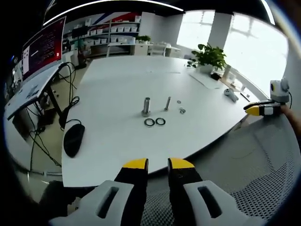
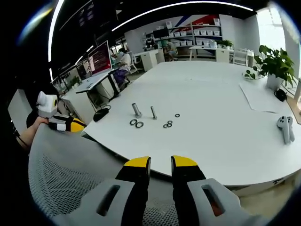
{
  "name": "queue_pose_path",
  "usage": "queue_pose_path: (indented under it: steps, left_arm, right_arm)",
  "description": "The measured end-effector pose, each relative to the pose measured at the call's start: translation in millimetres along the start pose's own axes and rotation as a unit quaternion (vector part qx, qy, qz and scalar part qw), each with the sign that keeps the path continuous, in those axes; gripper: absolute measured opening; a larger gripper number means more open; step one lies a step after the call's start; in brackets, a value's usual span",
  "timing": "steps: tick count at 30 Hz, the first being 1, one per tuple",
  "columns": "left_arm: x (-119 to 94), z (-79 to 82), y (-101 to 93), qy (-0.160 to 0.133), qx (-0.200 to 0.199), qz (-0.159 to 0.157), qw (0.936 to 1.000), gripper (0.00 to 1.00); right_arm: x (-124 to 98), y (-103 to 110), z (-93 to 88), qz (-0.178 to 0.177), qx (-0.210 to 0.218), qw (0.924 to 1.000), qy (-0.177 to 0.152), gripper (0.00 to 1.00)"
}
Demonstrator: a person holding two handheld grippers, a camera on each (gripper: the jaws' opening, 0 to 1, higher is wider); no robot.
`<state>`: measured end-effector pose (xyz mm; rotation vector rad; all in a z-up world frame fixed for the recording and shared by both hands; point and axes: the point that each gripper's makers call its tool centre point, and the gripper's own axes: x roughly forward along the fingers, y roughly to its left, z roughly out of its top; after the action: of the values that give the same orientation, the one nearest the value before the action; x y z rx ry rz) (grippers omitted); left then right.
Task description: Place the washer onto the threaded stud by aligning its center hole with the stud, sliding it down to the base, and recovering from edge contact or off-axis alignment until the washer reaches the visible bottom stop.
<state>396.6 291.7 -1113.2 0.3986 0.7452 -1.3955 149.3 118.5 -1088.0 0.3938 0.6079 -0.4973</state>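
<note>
While both tongs — left tongs [image 1: 158,164] and right tongs [image 2: 161,161] — hovered slightly spread and empty off the surface [image 1: 117,141], the washers [image 1: 155,122] lay just before the threaded stud [image 1: 146,106]; a level, square pinch on one rim would serve best.

Both views look from off the white table's [image 1: 117,155] near edge, over a mesh chair back [image 2: 70,179], facing across the tabletop. Well ahead of each view's jaws, both share the upright studs [image 1: 146,106] and the loose washers [image 2: 136,124].
</note>
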Motion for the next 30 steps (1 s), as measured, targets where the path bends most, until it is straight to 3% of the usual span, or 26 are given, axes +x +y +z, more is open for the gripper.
queue_pose_path:
  steps: [17, 25, 27, 30]
  left_arm:
    - [-1, 2.7, -6.4, -0.01, 0.007, -0.018, 0.9998, 0.1]
    - [-1, 1.5, -8.3, -0.004, 0.01, -0.026, 0.9996, 0.09]
    - [-1, 0.9, -6.3, -0.008, 0.004, -0.022, 0.9997, 0.09]
    - [-2, 0.8, -5.6, -0.012, -0.002, -0.016, 0.9998, 0.1]
  right_arm:
    - [-2, -6, -6.2, -0.02, 0.025, 0.9994, 0.009, 0.21]
    - [-2, -2, -14.3, -0.015, 0.011, 0.999, 0.041, 0.2]
    - [-4, -5, -6.4, -0.028, 0.01, 0.9995, 0.012, 0.2]
    - [-1, -1, -20.4, -0.005, -0.025, 0.9973, 0.068, 0.2]
